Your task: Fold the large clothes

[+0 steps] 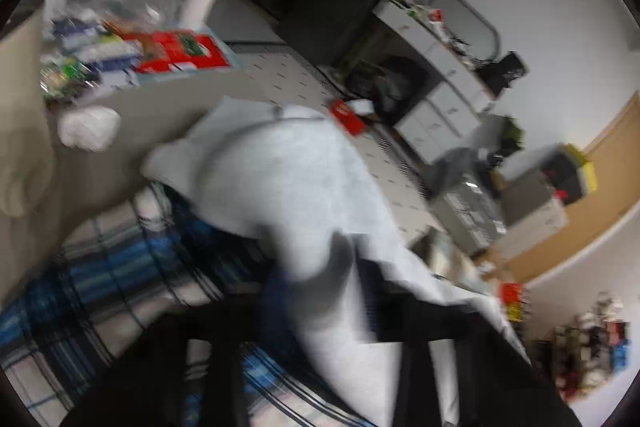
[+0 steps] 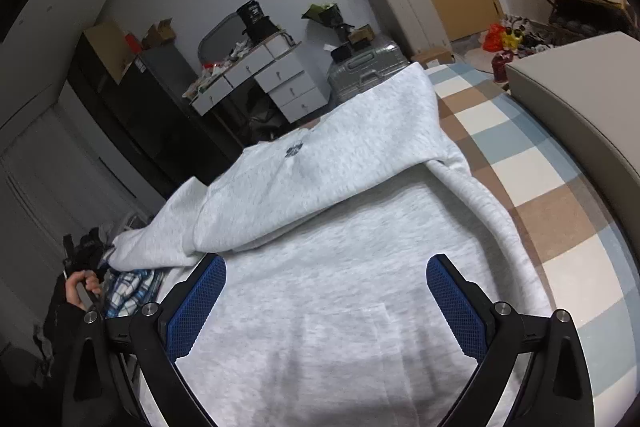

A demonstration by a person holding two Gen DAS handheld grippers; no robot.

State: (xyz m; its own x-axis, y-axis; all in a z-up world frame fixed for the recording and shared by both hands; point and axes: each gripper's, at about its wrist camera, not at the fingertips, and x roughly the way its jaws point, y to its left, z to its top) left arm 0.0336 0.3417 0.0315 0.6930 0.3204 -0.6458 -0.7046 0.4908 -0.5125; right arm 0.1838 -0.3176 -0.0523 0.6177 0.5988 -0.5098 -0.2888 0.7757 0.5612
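Observation:
A light grey sweatshirt (image 2: 340, 211) lies spread on the bed, with one part folded across its upper half. My right gripper (image 2: 326, 291) hovers over its lower part, open, with its blue pads (image 2: 200, 303) wide apart and nothing between them. The left wrist view is blurred. In it the grey sweatshirt (image 1: 288, 163) narrows into a bunch between the dark fingers of my left gripper (image 1: 320, 279), which is shut on the cloth. A hand (image 2: 80, 287) at the left edge holds that gripper's handle.
The bed has a checked cover (image 2: 560, 219) and a beige headboard (image 2: 580, 99) on the right. A blue plaid garment (image 1: 120, 267) lies under the sweatshirt's edge. A cluttered bedside surface (image 1: 172, 51), a white drawer desk (image 2: 272, 79) and suitcases (image 2: 360, 71) stand beyond.

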